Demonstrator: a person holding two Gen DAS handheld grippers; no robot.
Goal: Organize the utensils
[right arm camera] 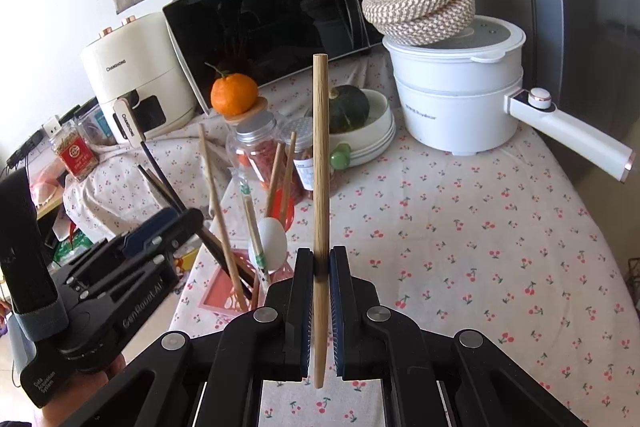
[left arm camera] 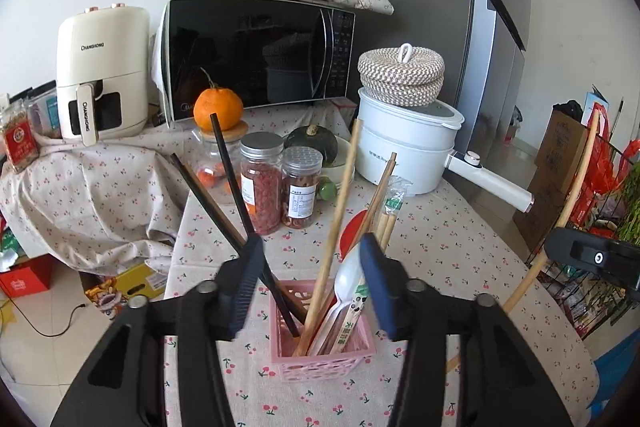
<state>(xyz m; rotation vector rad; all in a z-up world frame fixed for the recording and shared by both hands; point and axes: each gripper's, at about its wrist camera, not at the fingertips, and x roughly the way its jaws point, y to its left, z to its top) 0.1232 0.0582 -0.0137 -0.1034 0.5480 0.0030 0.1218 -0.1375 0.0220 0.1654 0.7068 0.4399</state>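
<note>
Right gripper (right arm camera: 321, 263) has its fingers (right arm camera: 305, 291) clamped on a wooden chopstick (right arm camera: 321, 163), long axis upright, tip poking below. The pink basket (right arm camera: 224, 293) sits down-left of it on the cherry-print worktop (right arm camera: 460, 235). Left gripper (left arm camera: 310, 267) hovers right over that basket, fingers spread, nothing held; the right carries the load.

Bright soft daylight, faint shadows, strong fisheye bending, dark vignette corners, near parts blurred.
</note>
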